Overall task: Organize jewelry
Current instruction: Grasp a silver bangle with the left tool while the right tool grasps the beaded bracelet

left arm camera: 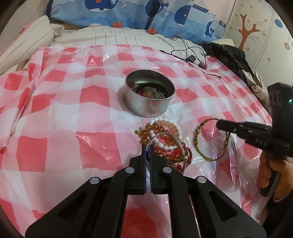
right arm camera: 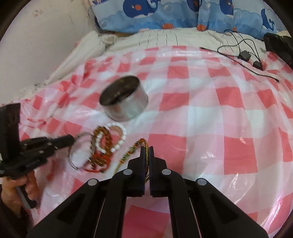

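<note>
A round metal tin [left arm camera: 149, 95] [right arm camera: 123, 98] stands on the pink checked plastic sheet [left arm camera: 64, 109], with some jewelry inside. In front of it lies a pile of bead bracelets [left arm camera: 164, 128] [right arm camera: 109, 139] in amber, white and red. My left gripper [left arm camera: 148, 146] [right arm camera: 72, 139] is shut on a thin silver bangle [left arm camera: 180, 144] [right arm camera: 73, 165] at the pile's near edge. My right gripper [right arm camera: 146, 148] [left arm camera: 218, 124] is shut on a woven multicoloured bracelet [right arm camera: 128, 155] [left arm camera: 196, 141], which lies just right of the pile.
Black cables and a small charger [left arm camera: 190, 58] [right arm camera: 243, 55] lie at the sheet's far right edge, beside a black garment [left arm camera: 228, 55]. A whale-print pillow [left arm camera: 128, 11] and striped bedding sit behind. A person's hand [left arm camera: 271, 174] [right arm camera: 22, 192] grips each tool's handle.
</note>
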`<state>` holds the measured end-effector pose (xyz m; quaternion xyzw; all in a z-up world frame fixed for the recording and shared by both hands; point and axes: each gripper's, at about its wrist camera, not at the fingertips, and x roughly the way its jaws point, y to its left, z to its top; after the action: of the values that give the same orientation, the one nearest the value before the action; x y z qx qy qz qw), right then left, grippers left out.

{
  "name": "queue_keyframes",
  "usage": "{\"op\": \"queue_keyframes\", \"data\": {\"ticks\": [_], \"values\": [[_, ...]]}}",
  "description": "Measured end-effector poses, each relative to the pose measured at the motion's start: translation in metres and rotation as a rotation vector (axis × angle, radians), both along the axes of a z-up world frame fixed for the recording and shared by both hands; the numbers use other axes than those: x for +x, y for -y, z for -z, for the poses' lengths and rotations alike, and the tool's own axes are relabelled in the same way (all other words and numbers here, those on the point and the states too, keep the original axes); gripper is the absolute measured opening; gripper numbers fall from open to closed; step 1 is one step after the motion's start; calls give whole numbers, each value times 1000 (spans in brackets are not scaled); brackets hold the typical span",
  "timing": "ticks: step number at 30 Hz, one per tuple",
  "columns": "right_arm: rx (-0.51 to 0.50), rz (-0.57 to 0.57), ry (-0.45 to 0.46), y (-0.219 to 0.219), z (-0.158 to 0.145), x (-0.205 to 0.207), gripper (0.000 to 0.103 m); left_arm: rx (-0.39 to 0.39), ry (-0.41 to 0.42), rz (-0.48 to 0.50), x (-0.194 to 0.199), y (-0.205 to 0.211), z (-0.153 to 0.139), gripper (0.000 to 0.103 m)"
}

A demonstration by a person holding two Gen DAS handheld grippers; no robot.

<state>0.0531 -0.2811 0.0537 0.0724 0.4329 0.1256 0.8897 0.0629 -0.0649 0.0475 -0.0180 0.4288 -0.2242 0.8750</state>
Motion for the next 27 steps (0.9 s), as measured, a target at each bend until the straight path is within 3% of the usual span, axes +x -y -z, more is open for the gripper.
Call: {"op": "queue_keyframes", "data": {"ticks": [10,18,20,22,24,26,27], "values": [[39,-2,53,0,-10,-3,4,33,25,-6,-2,2,-4,1],[44,-2,59,2,-11,-4,4,54,-4,-25,4,-1,5,2],[45,-5,60,1,-11,-3,4,71,-18,-20,5,2,12,8],[47,-8,55,0,-11,-3,4,87,-26,-16,6,5,18,31],[46,-10,53,-1,-11,-3,4,108,-20,2,4,10,23,37],[48,-12,54,-2,-11,-3,4,149,-8,7,2,16,25,37],[49,-13,56,-3,-12,-4,4,167,-3,12,1,18,25,20]]}}
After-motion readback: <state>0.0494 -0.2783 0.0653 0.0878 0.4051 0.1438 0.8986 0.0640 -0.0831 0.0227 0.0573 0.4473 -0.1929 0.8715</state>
